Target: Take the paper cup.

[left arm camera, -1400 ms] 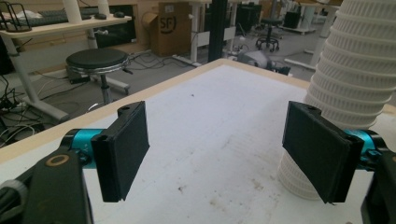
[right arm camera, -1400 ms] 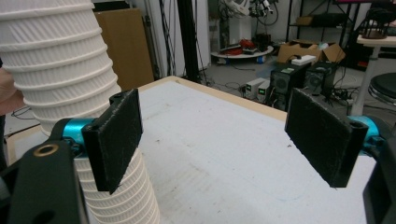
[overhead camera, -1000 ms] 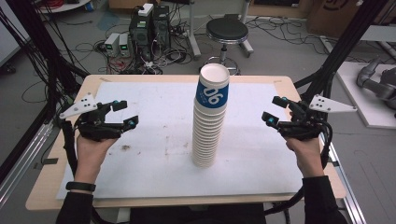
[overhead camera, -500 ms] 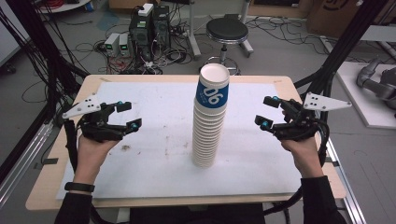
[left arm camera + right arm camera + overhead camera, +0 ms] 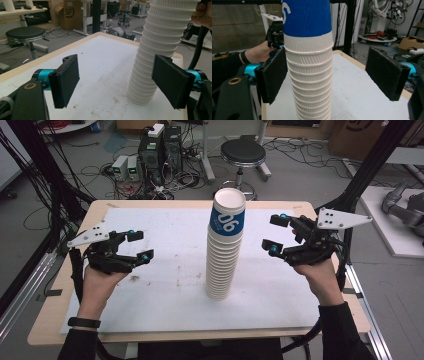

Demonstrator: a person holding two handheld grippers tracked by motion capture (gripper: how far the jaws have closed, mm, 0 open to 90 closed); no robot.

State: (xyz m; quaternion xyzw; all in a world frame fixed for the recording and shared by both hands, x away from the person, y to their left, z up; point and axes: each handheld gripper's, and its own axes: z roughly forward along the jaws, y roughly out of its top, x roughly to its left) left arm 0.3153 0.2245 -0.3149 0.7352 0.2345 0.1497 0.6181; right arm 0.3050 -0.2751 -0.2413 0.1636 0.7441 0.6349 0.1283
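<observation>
The cup stack [image 5: 226,245] stands upright near the middle of the bench [image 5: 165,317], on a white sheet with faint brown stains. A black stool [image 5: 243,154], computer boxes [image 5: 157,145] and loose cables lie on the floor beyond the far edge. The left tool [image 5: 138,246] and right tool [image 5: 276,233] flank the stack, well apart from it, both with jaws spread wide and holding nothing, bare sheet between.

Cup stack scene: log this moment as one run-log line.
cup stack: upright, mid-table, blue-sleeved cup on top | left gripper: open, left of stack, apart | right gripper: open, right of stack, apart | table: white mat
</observation>
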